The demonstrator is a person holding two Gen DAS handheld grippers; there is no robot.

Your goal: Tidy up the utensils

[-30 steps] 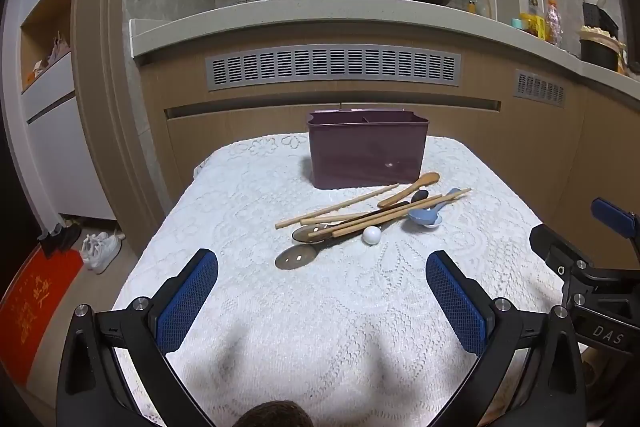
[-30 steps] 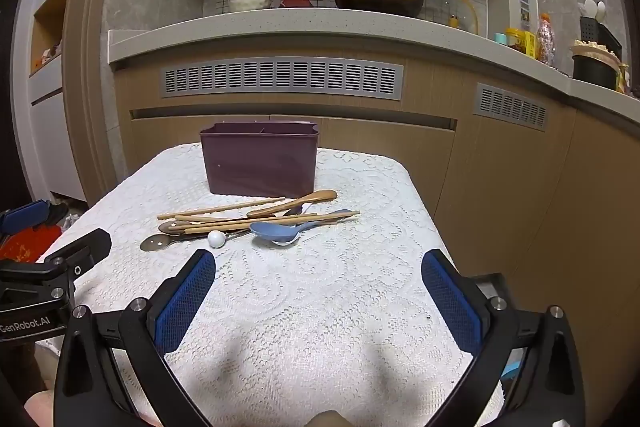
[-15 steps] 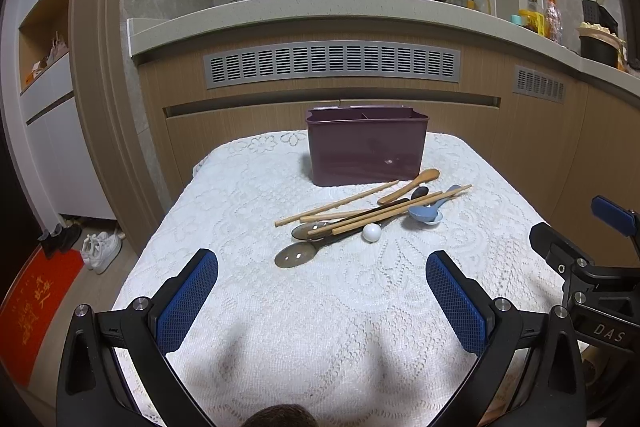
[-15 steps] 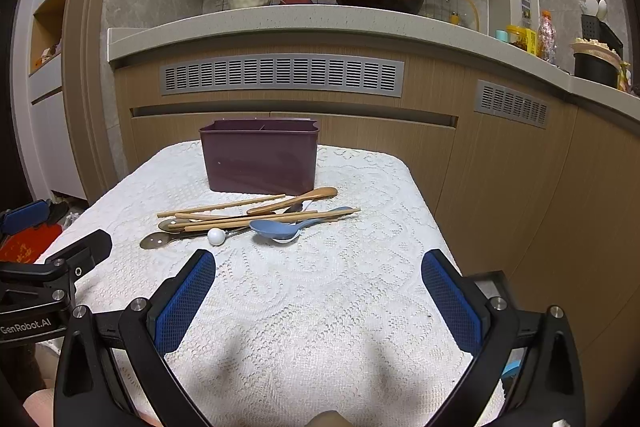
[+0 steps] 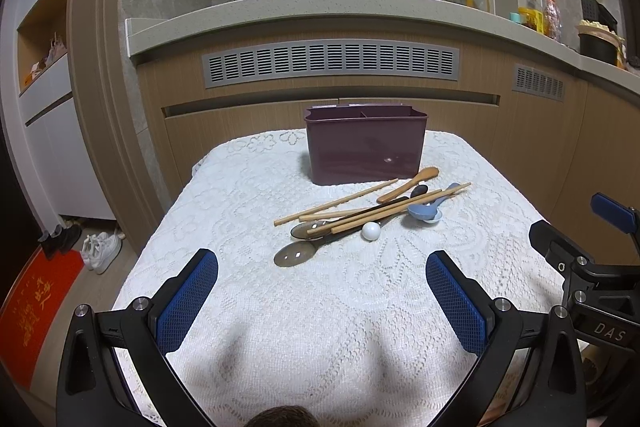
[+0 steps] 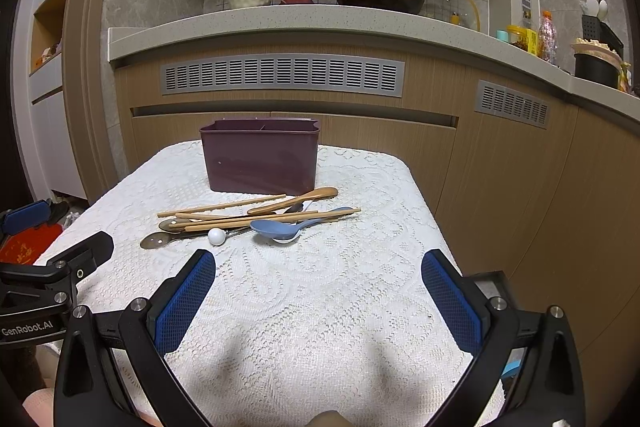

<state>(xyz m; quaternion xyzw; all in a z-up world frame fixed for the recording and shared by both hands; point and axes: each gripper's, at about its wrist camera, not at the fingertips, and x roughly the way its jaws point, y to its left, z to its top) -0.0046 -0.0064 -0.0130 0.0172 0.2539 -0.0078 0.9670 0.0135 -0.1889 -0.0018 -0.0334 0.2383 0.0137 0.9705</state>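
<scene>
1. Two grippers hover above the near part of a table covered with a white lace cloth (image 5: 224, 195), side by side and both pointing toward the kitchen counter (image 5: 320, 7).
2. The left gripper (image 5: 322, 301) has its blue-padded fingers spread wide with nothing between them; only bare cloth lies under the gap.
3. The right gripper (image 6: 318, 301) is likewise spread wide and holds nothing.
4. A dark purple utensil holder (image 5: 365, 145) stands upright at the far end of the table, and a divider is visible inside its open top.
5. The utensils lie in a loose heap on the cloth just in front of the holder, well ahead of both grippers.
6. Several wooden chopsticks (image 5: 336, 203) cross the heap at a slant, some resting on the other pieces.
7. A wooden spoon (image 5: 408, 183) lies nearest the holder, its bowl toward the right.
8. A blue spoon (image 5: 425, 211) sits at the right of the pile with its bowl facing up; in the right wrist view a white spoon (image 6: 286, 239) shows just under it.
9. A slotted metal spoon (image 5: 294, 254) lies at the near left edge, and a second metal spoon (image 5: 306, 229) lies just behind it.
10. A dark utensil with a small white ball end (image 5: 371, 231) points toward the grippers.
</scene>
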